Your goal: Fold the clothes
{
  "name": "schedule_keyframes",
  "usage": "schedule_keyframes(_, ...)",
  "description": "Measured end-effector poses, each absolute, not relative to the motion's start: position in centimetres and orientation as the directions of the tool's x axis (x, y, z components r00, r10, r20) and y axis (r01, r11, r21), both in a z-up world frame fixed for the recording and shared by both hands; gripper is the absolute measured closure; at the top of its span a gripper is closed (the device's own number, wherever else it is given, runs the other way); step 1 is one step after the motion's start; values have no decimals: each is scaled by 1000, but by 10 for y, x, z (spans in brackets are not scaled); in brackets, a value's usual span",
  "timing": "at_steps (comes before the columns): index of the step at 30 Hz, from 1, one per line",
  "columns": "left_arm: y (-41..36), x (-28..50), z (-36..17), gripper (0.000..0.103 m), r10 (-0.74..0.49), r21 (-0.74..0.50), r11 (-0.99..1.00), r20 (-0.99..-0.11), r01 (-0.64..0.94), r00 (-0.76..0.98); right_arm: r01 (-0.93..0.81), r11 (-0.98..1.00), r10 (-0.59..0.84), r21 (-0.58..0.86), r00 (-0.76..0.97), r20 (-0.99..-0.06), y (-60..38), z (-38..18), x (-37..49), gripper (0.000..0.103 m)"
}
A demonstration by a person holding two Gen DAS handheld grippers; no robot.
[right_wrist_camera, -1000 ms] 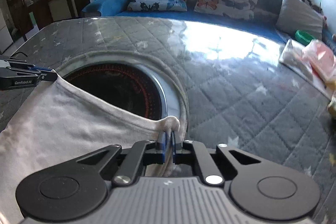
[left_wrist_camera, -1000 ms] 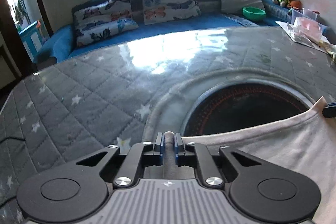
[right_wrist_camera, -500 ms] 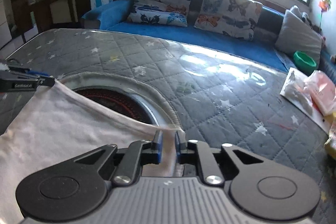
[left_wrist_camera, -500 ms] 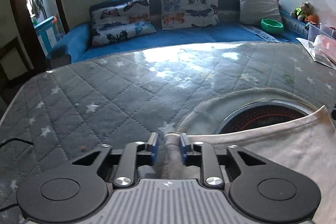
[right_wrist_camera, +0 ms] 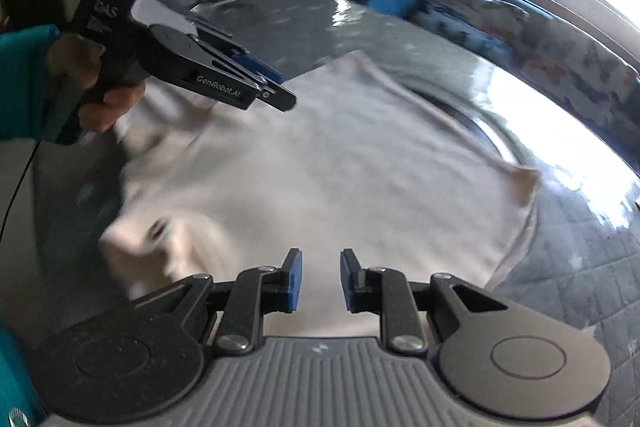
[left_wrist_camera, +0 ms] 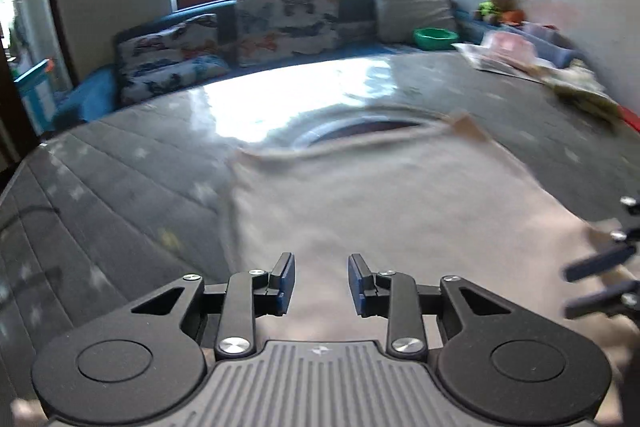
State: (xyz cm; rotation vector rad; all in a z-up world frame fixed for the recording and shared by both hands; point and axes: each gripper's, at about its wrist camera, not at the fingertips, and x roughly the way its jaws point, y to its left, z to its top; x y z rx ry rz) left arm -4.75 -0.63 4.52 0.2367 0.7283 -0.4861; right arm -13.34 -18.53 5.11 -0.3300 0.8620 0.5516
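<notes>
A pale cream garment lies spread flat on the grey quilted table; it also shows in the right wrist view. My left gripper is open and empty just above the garment's near part. It also appears in the right wrist view, held by a hand at the left. My right gripper is open and empty over the garment's near edge. Its fingertips show at the right edge of the left wrist view. Both views are blurred by motion.
A round dark opening in the table lies beyond the garment's far edge. A blue sofa with butterfly cushions stands behind the table. Plastic bags and papers lie at the far right. A green bowl sits on the sofa.
Both grippers were shut on the garment's corners; now both are open and have pulled back. The garment has dropped flat onto the table.
</notes>
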Motion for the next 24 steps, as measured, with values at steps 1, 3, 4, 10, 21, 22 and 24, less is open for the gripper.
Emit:
schedule_keyframes(1, -8, -58, 42, 71, -354, 32, 856, -691, 515, 631, -587, 807, 321, -61, 523, -790, -183, 49, -141, 83)
schedule_keyframes(3, -13, -81, 36, 70, -374, 25, 839, -698, 543, 611, -599, 797, 317, -75, 521, -793, -178, 44, -155, 83)
schedule_keyframes(4, -15, -93, 32, 68, -379, 32, 830, -700, 557, 605, -599, 797, 312, -82, 524, -793, -178, 43, -160, 83)
schedule_keyframes(10, -21, -140, 24, 59, -385, 92, 816, -650, 570, 656, -566, 821, 304, -80, 551, -777, -186, 35, -186, 80)
schedule_keyframes(21, -26, -139, 39, 54, -429, 72, 792, -642, 607, 636, -327, 942, 281, 73, 653, -703, -258, 55, -223, 74)
schedule_keyframes(22, -30, -140, 41, 54, -445, 66, 782, -637, 620, 629, -291, 954, 256, 72, 666, -701, -267, 55, -226, 74)
schedule_keyframes(24, -43, -141, 43, 53, -481, 51, 755, -635, 654, 604, -192, 980, 168, 47, 688, -706, -287, 55, -230, 73)
